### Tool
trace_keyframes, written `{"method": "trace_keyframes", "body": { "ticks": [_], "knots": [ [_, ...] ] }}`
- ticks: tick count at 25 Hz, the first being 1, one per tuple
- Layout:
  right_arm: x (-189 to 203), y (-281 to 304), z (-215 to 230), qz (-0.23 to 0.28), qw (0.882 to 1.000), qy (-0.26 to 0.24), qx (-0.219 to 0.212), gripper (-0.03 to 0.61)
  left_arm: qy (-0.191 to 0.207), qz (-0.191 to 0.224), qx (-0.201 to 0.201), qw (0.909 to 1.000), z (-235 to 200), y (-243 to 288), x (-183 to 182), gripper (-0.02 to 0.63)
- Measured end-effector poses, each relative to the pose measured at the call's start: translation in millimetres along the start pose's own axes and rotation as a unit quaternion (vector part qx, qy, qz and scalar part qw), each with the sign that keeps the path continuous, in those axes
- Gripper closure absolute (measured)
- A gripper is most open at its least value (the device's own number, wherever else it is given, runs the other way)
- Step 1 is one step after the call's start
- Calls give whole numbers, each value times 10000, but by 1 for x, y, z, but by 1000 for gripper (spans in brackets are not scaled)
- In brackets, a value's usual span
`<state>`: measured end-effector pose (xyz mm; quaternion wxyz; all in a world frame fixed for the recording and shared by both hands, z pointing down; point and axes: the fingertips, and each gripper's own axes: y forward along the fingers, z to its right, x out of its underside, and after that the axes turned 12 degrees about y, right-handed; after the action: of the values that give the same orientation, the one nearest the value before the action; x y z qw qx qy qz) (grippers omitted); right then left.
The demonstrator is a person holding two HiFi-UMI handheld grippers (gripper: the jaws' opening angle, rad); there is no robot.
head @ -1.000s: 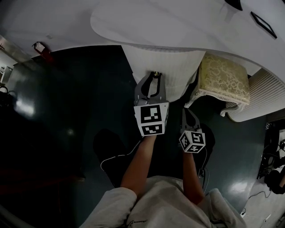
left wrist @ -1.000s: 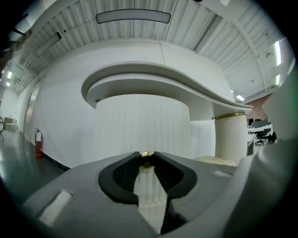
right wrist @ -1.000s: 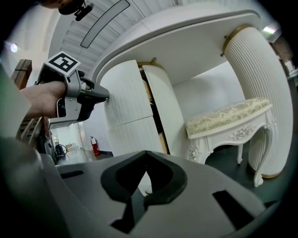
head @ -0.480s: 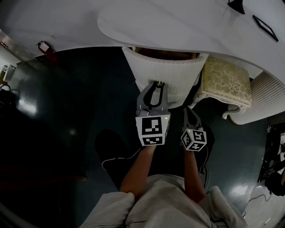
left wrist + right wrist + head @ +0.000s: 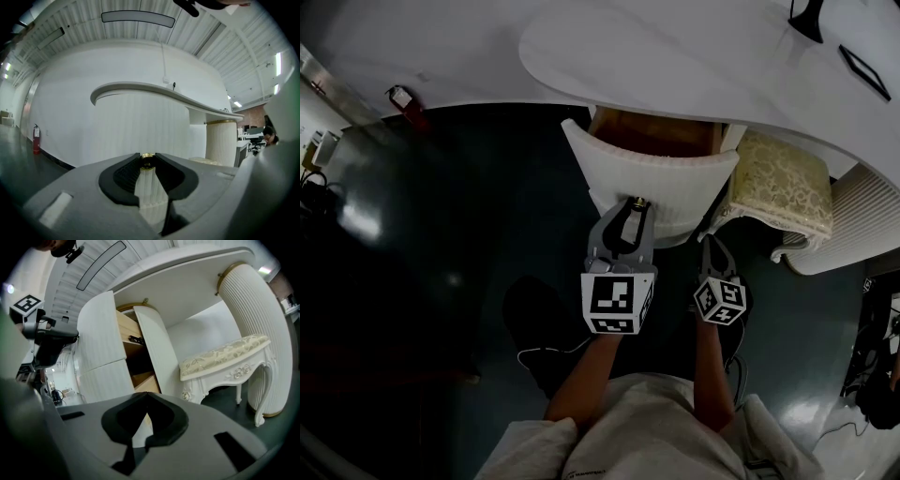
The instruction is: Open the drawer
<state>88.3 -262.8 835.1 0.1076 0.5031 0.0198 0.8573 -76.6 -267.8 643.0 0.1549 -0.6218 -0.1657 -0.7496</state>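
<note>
Your left gripper [image 5: 633, 205] clamped on brass knob [image 5: 147, 161] | drawer [image 5: 649, 180] partly out from desk top [image 5: 694, 56], more pull likely left | right gripper [image 5: 146, 395] closed, empty, beside drawer

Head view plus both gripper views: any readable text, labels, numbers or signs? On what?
No readable words or numbers in any view.
Marker cube on the left gripper, and the one on the right gripper: black-and-white square patterns only, no letters.
Small print on the person's shirt: too small to read.
</note>
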Motion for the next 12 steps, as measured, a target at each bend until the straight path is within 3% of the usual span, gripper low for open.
{"method": "trace_keyframes", "body": {
  "ticks": [12],
  "knots": [
    [-15, 3, 28, 84, 9993, 218, 305, 565, -154, -56, 191, 9997, 1, -22, -2, 508]
  ]
}}
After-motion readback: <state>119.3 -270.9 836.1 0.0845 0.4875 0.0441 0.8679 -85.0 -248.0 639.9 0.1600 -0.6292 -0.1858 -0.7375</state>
